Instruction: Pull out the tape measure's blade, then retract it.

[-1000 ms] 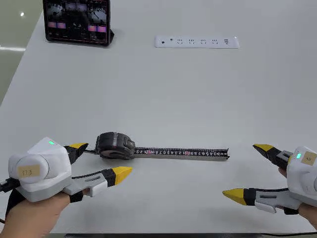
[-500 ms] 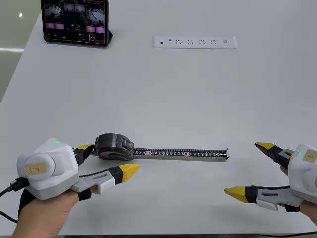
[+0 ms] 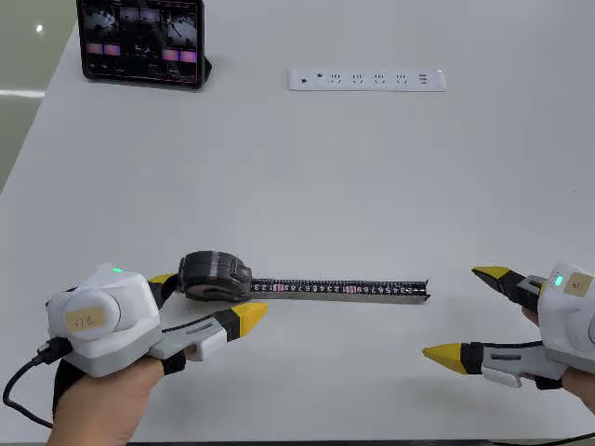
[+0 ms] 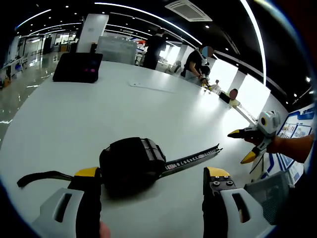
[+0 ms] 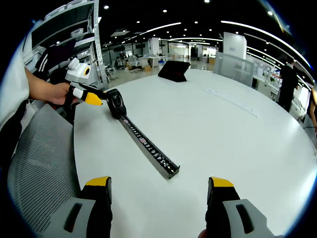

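White table (image 3: 307, 167): tape measure (image 3: 216, 275) with blade (image 3: 344, 288) out. My left gripper (image 3: 206, 297) wide open astride it, gripping nothing; right gripper (image 3: 465, 313) open, empty, beyond blade tip. I would clamp tape measure squarely before retracting.

The tape measure (image 3: 216, 275) is black, the table (image 3: 372, 186) white.
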Available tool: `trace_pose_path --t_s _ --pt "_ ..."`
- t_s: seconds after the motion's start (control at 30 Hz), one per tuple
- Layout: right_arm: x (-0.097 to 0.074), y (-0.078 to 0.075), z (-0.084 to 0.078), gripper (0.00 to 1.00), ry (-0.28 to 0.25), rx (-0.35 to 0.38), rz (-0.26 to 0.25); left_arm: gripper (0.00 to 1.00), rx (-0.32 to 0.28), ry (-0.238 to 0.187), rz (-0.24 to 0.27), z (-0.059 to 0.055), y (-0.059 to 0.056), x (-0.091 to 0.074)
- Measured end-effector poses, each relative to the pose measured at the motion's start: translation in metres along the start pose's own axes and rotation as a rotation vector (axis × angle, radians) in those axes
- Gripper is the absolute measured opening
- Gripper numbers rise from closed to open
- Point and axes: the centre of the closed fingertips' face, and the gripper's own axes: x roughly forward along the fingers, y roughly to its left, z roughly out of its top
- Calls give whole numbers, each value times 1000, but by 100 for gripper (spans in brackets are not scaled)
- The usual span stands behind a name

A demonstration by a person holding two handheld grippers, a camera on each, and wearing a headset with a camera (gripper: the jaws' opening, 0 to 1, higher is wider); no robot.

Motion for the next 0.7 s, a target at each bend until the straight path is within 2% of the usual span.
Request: trace_pose_path --t_s 0.33,0.5,0.7 --pt "4 -3 0 68 31 -31 38 82 15 -5 61 -2 3 7" --pt "7 -4 2 67 48 -52 49 82 8 -20 84 -1 6 9" --pt "9 -6 6 66 58 -70 58 83 22 -20 113 -2 4 13"
